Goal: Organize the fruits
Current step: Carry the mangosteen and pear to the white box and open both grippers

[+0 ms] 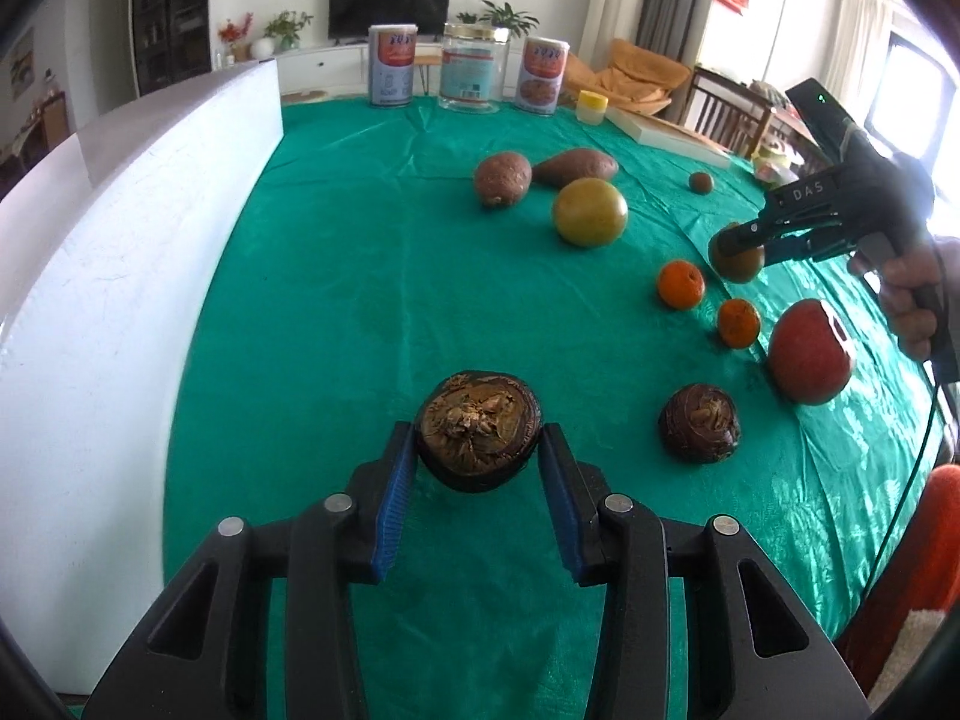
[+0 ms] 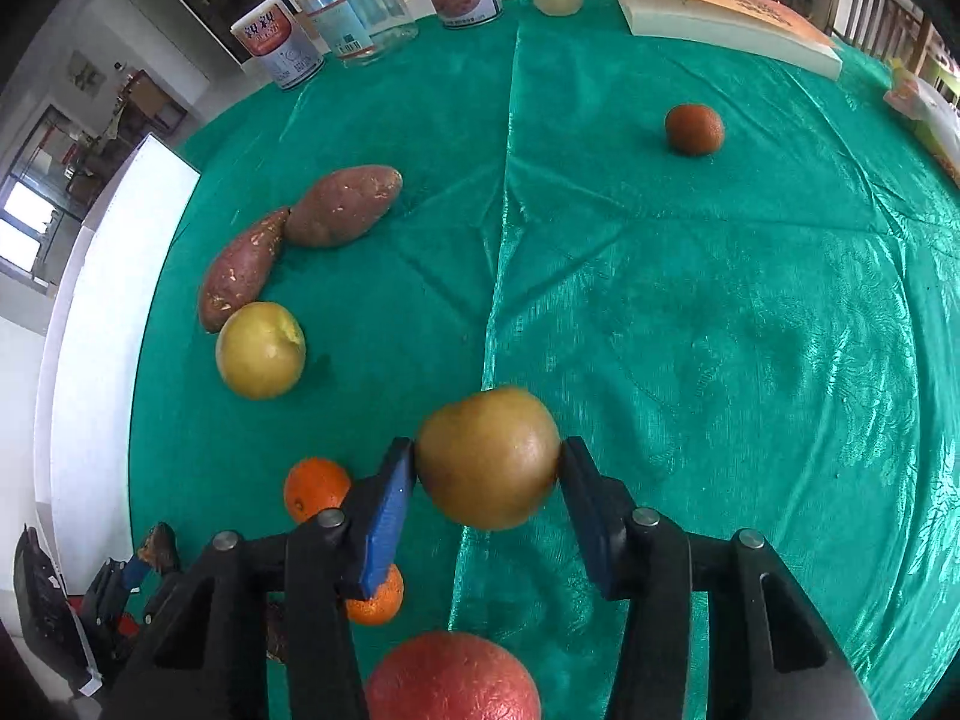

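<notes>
Seemingly stem-scar-up dark fruit point(image 1: 478, 439) in left claw point(image 1: 478, 468), round, axisless.

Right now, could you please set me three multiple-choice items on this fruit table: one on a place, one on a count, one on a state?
1. Where does the small dark reddish-brown round fruit lie?
A. alone on the green cloth, apart from the rest
B. against the sweet potatoes
C. inside the glass jar

2. How many small orange mandarins are on the cloth?
A. one
B. two
C. four

3. What is the right gripper doing?
A. hanging open
B. gripping a mandarin
C. gripping a brownish-yellow round pear

Answers:
1. A, bare cloth surrounds it.
2. B, one and another show in the left wrist view.
3. C, both fingers press the pear's sides.
</notes>
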{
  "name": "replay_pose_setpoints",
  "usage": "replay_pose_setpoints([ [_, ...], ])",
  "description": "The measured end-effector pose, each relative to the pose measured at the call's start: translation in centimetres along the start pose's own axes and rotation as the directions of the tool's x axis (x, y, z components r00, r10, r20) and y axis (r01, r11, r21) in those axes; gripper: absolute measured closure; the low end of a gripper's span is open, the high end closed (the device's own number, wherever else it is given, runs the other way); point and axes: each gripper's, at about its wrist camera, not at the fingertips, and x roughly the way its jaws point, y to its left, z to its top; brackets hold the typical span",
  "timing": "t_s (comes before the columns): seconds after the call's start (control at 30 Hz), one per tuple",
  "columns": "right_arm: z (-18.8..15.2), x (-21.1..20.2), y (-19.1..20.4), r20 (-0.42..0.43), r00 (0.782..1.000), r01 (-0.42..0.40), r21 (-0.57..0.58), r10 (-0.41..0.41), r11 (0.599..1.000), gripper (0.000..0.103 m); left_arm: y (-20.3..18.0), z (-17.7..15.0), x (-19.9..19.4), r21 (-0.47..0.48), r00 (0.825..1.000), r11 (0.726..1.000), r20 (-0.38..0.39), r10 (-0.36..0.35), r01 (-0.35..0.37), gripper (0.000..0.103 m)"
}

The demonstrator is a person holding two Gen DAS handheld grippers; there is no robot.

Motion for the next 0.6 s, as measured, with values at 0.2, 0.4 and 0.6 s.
replay_pose_setpoints([
  [0.2, -0.8, -6.3, 5.4, 0.090, 0.994, -0.050, -0.119, 0.061, 0.992, 0.054, 1.6, 3.9, -6.7, -0.144, 0.980, 0.974, 0.117, -0.160, 0.176, 0.061],
  [0.4, -2.4, -10.4, 21.1, 0.059, 0.930, -0.319, -0.358, 0.363, 0.877, 0.054, 8.2, 6.6, -15.2, -0.218, 0.977, 0.975, 0.211, -0.001, 0.049, 0.061],
  [0.6, -6.3, -6.4, 36.1, -0.111, 0.869, -0.468, -0.499, 0.481, 0.729, 0.054, 18.5, 3.6, -14.0, -0.356, 0.958, 0.897, 0.017, 0.287, -0.262, 0.061],
])
